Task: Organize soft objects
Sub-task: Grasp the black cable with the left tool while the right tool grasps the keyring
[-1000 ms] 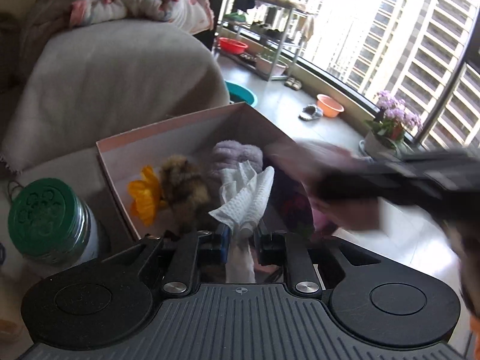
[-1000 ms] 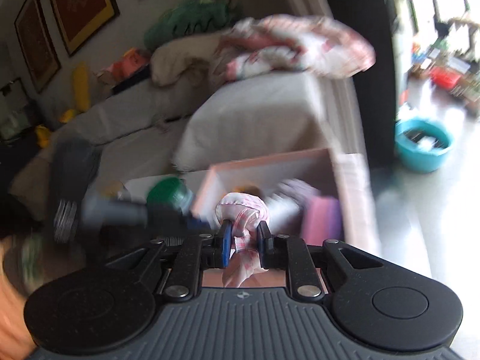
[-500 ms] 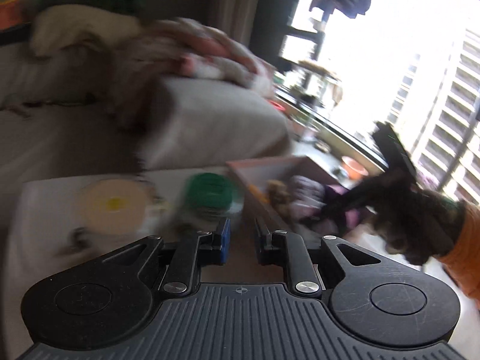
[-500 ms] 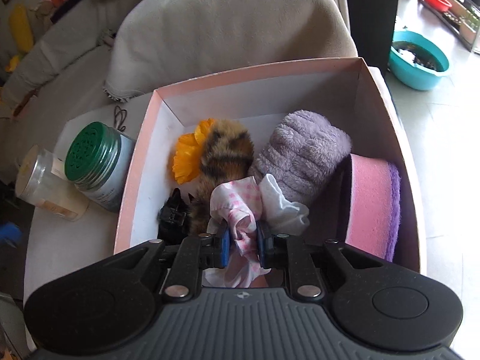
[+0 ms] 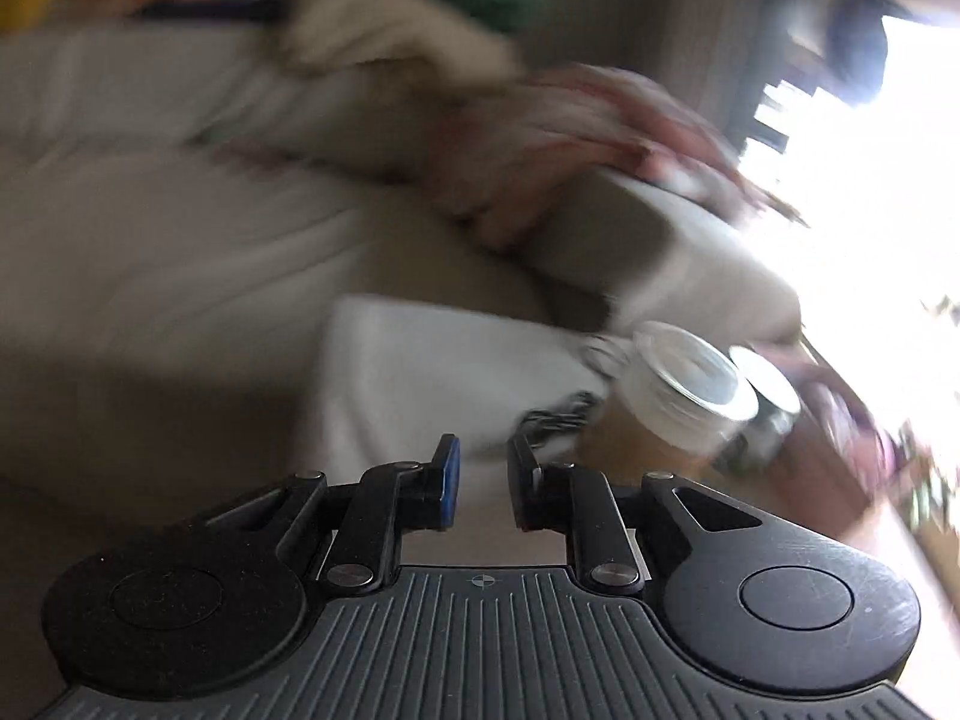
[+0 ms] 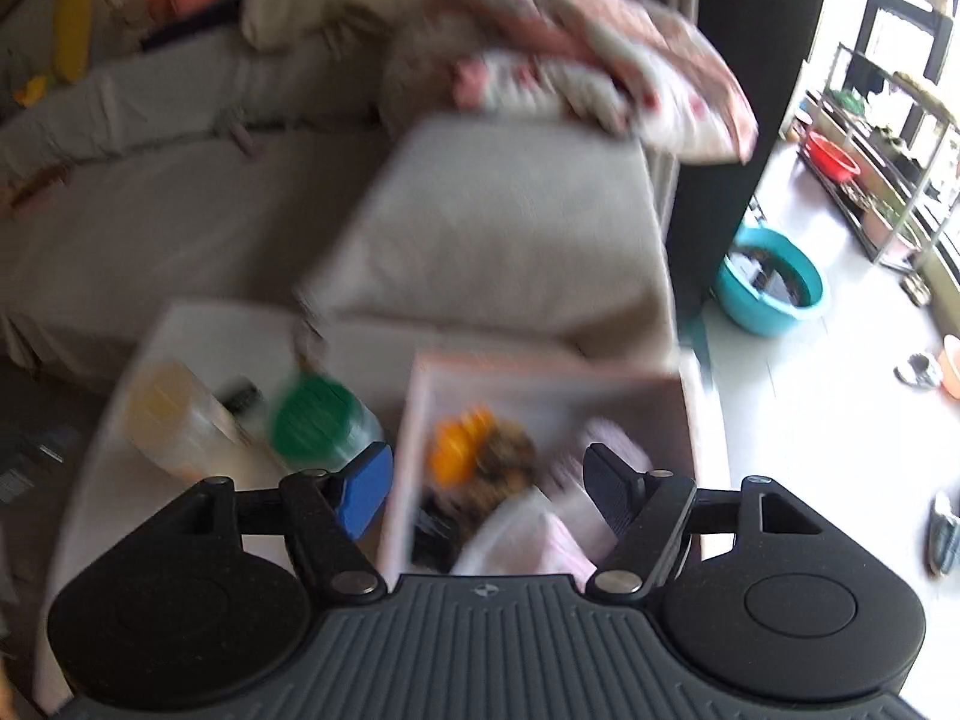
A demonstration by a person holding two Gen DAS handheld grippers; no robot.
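Right gripper (image 6: 489, 495) gapes over the pink box (image 6: 420, 420); left gripper (image 5: 483, 483) parted, empty; no legible writing

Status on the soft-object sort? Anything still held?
Mostly done: pink box holds the orange flower, furry toy and pink-checked cloth. In hand: nothing; right claw wide open over the box, left claw empty. Left: no loose soft item visible, though blurred.
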